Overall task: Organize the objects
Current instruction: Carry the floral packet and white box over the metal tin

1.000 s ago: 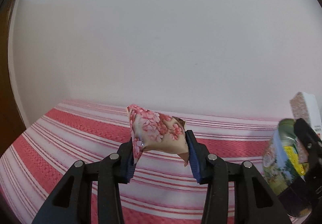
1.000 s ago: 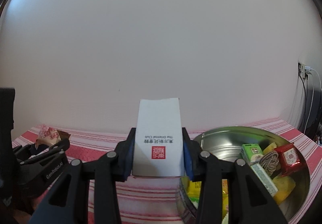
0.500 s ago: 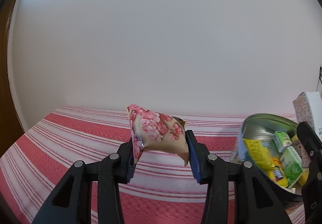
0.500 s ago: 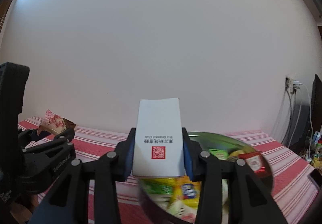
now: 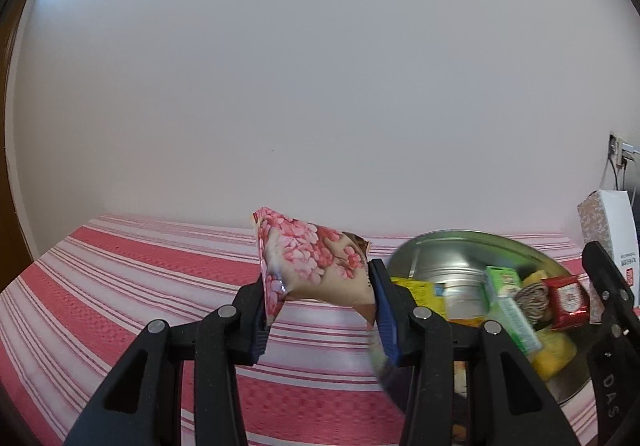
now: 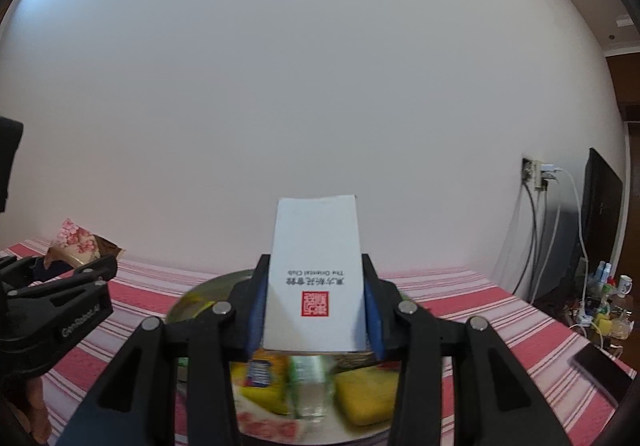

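Note:
My left gripper (image 5: 320,310) is shut on a pink floral snack packet (image 5: 316,266), held above the red striped tablecloth (image 5: 140,286). The right gripper (image 6: 314,310) is shut on a white box (image 6: 316,274) with a red seal and printed text. It hangs over a round metal tin (image 6: 192,302) with several wrapped snacks inside. In the left wrist view that metal tin (image 5: 452,250) lies at the right, and the white box (image 5: 612,230) shows at the far right. The right wrist view has the left gripper (image 6: 76,266) and its floral packet (image 6: 78,246) at the left edge.
A plain white wall (image 5: 320,85) stands behind the table. At the right, a wall socket with cables (image 6: 540,173), a dark screen (image 6: 600,213), a phone (image 6: 604,370) on the cloth and small clutter (image 6: 608,310) beyond the table's end.
Both grippers have moved right with their loads still gripped. The tin has slid into the left wrist view and now sits under the right gripper.

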`<state>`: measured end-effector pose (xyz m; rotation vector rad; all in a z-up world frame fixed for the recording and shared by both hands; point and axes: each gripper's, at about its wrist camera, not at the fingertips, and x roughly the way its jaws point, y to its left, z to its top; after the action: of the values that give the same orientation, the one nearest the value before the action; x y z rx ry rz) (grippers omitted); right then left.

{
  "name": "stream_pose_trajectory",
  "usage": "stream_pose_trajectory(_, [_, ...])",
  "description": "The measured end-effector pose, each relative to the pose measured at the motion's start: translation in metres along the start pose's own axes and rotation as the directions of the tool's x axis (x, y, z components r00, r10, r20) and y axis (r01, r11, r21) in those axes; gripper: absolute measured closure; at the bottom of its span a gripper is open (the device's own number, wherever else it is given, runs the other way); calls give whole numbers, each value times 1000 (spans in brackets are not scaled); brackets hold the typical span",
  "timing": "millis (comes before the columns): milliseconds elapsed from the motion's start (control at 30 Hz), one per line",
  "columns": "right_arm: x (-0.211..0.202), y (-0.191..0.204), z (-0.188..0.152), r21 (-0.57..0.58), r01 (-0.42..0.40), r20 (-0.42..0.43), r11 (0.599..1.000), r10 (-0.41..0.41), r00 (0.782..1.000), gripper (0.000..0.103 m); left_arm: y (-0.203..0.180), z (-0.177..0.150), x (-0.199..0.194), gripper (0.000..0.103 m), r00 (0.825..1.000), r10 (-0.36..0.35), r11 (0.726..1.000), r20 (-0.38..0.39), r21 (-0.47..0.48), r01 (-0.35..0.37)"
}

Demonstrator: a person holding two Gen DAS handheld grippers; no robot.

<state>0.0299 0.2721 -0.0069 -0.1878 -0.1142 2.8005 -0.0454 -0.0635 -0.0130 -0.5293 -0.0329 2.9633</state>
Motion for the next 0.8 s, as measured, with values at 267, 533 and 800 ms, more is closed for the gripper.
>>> stream_pose_trajectory(267, [-3, -27, 12, 3, 59, -6, 998, -59, 998, 62, -34, -1, 0, 56, 999, -46, 999, -5, 16, 46])
stream_pose_trajectory(533, [13, -61, 11, 19, 91, -26, 996, -91, 996, 62, -65, -1, 7, 56, 997, -80, 996, -19, 36, 81])
stream_pose_trajectory(800, [7, -48, 7, 15, 94, -54, 995, -93, 994, 62, -83, 0, 15, 56, 995, -86, 995, -52, 38, 88])
